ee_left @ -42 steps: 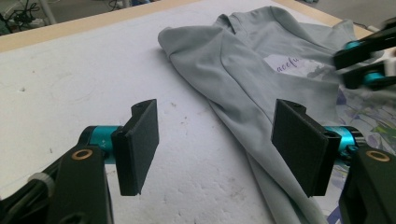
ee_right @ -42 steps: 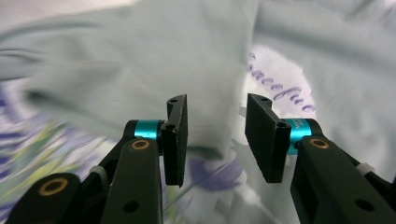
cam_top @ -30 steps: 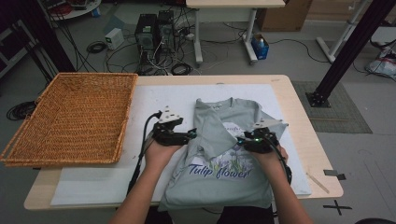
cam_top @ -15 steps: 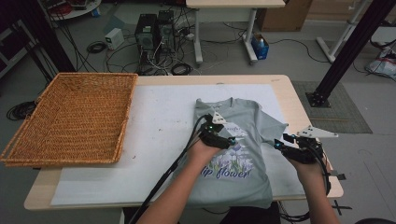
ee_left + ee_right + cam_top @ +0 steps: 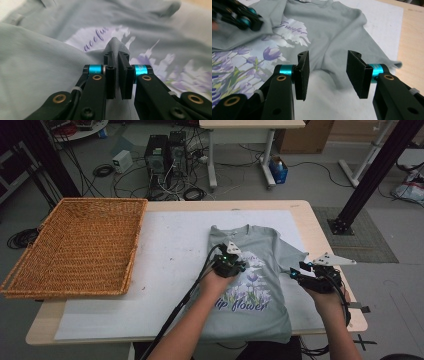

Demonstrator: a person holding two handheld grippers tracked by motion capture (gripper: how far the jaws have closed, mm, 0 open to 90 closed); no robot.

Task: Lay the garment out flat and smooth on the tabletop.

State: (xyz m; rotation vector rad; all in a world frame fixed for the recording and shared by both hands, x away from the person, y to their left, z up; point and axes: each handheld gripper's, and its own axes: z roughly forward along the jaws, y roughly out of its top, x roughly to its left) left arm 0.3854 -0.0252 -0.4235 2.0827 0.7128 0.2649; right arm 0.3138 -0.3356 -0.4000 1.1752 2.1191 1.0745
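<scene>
1. The grey-green cotton T-shirt with a purple flower print [image 5: 260,285] lies spread on the white sheet [image 5: 165,255] that covers the wooden table [image 5: 310,215].
2. The left gripper [image 5: 116,56] has just closed its jaws and pinches a raised fold of the T-shirt.
3. The right gripper [image 5: 328,72] has its jaws apart, with nothing held, over the shirt's right sleeve.

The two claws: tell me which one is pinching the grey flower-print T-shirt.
The left claw, over the grey flower-print T-shirt: its jaws have just closed on a raised fold of fabric. The right claw stands open with nothing between its jaws.
</scene>
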